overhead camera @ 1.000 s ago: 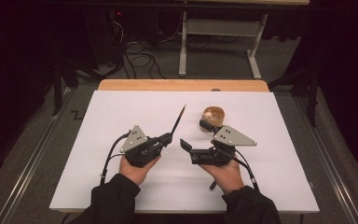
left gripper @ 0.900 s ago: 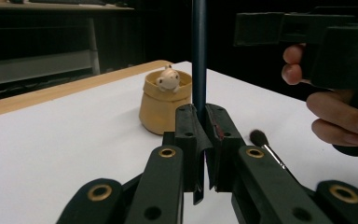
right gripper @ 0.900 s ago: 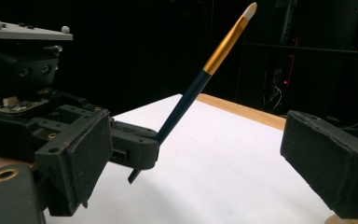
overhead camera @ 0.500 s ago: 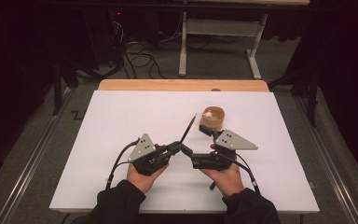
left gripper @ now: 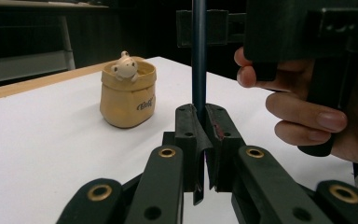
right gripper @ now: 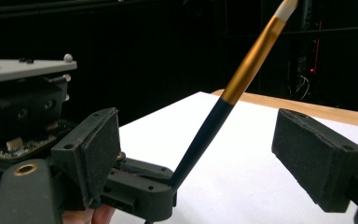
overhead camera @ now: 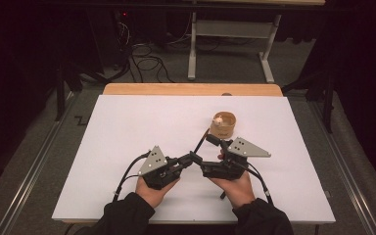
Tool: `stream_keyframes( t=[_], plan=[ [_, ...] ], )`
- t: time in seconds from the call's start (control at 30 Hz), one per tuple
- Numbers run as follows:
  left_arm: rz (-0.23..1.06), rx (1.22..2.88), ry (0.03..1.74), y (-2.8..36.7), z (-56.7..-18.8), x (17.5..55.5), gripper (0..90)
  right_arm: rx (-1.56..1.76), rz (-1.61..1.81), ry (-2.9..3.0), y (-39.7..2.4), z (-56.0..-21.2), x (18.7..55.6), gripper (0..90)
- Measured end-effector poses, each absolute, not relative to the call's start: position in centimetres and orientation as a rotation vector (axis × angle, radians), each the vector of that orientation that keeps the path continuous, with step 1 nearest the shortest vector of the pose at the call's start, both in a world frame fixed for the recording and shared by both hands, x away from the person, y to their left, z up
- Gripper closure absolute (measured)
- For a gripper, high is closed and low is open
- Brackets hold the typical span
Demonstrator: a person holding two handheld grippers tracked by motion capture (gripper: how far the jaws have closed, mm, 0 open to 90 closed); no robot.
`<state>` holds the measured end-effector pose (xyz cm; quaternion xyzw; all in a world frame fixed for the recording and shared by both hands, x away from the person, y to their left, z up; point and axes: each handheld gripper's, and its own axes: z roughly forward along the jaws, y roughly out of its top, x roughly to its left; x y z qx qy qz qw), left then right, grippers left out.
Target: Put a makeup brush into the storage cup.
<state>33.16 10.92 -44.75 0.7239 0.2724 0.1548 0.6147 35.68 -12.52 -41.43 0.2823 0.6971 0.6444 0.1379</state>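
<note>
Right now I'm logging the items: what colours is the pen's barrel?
The pen is dark navy below, gold above, white at the tip; clearest in the right gripper view.

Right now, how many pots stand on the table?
1: the tan pot stands right of centre, beyond the right claw, with a small figure inside.

Holder cup [overhead camera: 223,125] on white table [overhead camera: 127,127], right of centre, figurine [left gripper: 125,65] in it. Both grippers near front edge: left gripper [overhead camera: 188,160] left, right gripper [overhead camera: 214,147] right, nearly touching. Brush [overhead camera: 200,140] between them, leaning toward cup. Wooden strip [overhead camera: 191,89] behind the table.
</note>
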Motion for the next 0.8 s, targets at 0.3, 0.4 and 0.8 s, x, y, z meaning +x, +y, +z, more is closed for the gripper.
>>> stream_keyframes(
  t=[0.3,0.4,0.8],
  plan=[
    [0.362,1.663,0.622,10.8,-44.8,33.0,84.8,0.876,1.931,1.990,-13.0,-41.6,35.9,24.0],
    [0.365,1.661,0.623,10.8,-44.9,33.0,84.7,0.889,1.943,1.989,-13.2,-41.6,36.0,28.0],
    [0.369,1.665,0.610,10.5,-45.0,32.7,84.7,0.896,2.019,1.974,-13.6,-41.6,36.0,48.8]
  ],
)
